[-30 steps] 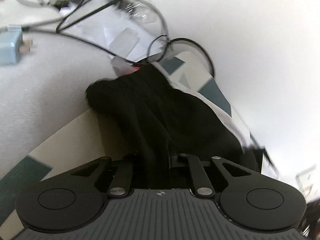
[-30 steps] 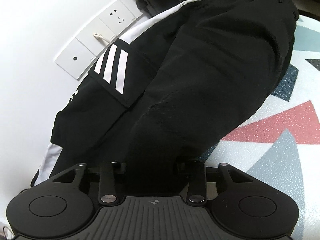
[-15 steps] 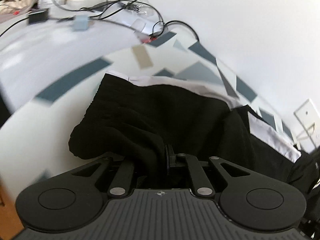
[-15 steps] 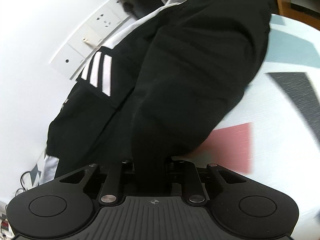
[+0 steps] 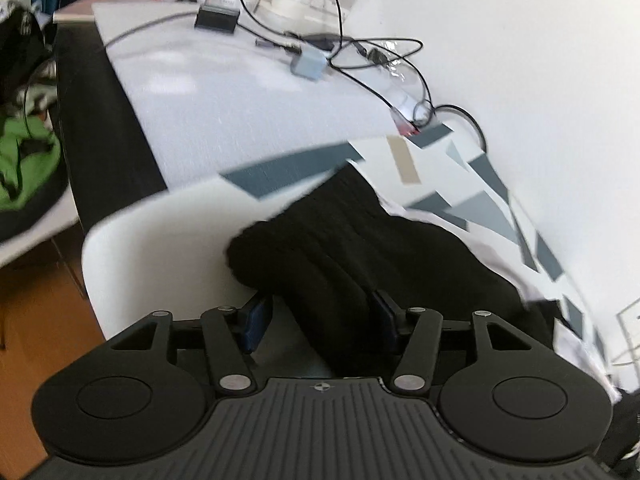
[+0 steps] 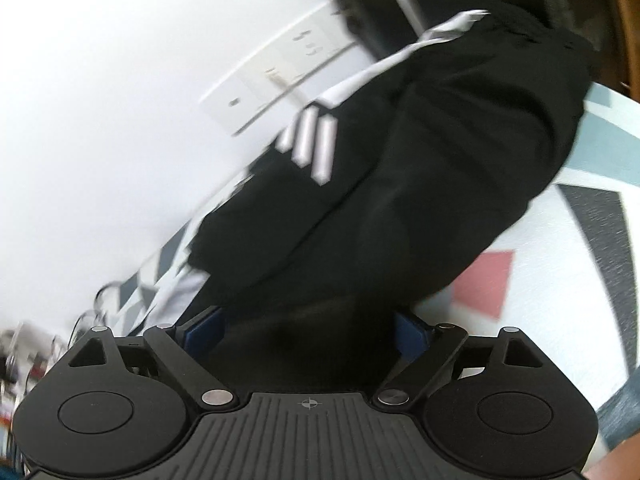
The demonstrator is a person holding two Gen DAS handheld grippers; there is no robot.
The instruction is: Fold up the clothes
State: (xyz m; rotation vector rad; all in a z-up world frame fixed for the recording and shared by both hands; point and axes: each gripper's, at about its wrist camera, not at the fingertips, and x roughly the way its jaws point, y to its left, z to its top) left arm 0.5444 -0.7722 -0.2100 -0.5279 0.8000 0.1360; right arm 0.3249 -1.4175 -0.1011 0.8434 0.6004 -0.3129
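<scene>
Black trousers [image 5: 360,240] with a white side band lie bunched on the patterned table cover [image 5: 484,208]. My left gripper [image 5: 320,312] hovers over one end of them. Its jaws are opening; a fold of black cloth lies between them, clear of the left pad [image 5: 256,316]. In the right wrist view the trousers [image 6: 440,160] show three white stripes [image 6: 312,148]. My right gripper [image 6: 308,328] has its jaws opening wide, with loose black cloth filling the gap between the blue pads [image 6: 204,328].
A white desk [image 5: 240,92] carries tangled cables [image 5: 360,56], a blue-grey charger [image 5: 308,64] and boxes at the back. A green garment [image 5: 24,160] lies far left. Wall sockets [image 6: 280,80] sit on the white wall behind the trousers. Wooden floor [image 5: 36,320] shows at lower left.
Both grippers were shut on black cloth and now stand spread. The left view has pulled back from the desk clutter, and the trouser end now rests on the table.
</scene>
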